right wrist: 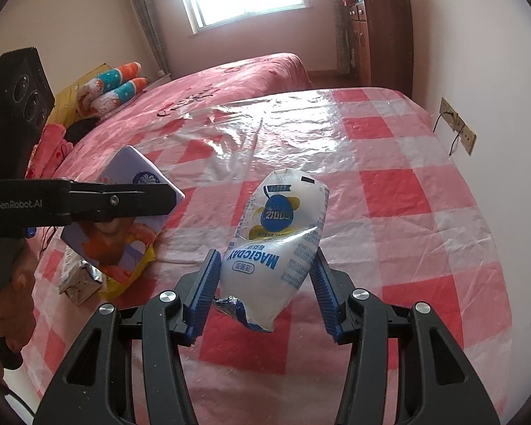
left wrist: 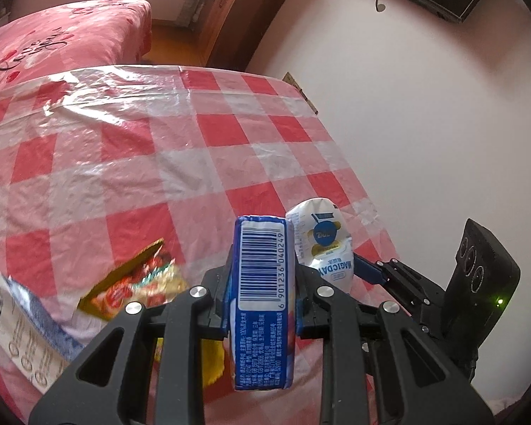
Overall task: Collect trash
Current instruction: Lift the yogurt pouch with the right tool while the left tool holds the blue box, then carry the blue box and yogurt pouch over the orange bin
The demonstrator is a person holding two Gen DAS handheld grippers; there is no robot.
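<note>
**Both grippers loaded over checked table**

L gripper [left wrist: 262, 304]: jaws clamped tight on blue carton [left wrist: 263, 301], barcode side up, held clear of red-and-white checked tablecloth [left wrist: 131, 163]. R gripper [right wrist: 265, 294]: jaws part-open, blue pads pressing both sides of white MAGICDAY pouch [right wrist: 279, 248], lifted off cloth. Still on table, near L gripper: snack wrapper [left wrist: 138, 279] w/ yellow edge, plus crumpled white-blue wrapper [left wrist: 21, 333] beside it.

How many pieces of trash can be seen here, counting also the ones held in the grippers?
4. Blue carton in the left gripper; white MAGICDAY pouch in the right gripper; red-yellow snack wrapper and white-blue wrapper lie on the checked tablecloth. More may be hidden.
</note>
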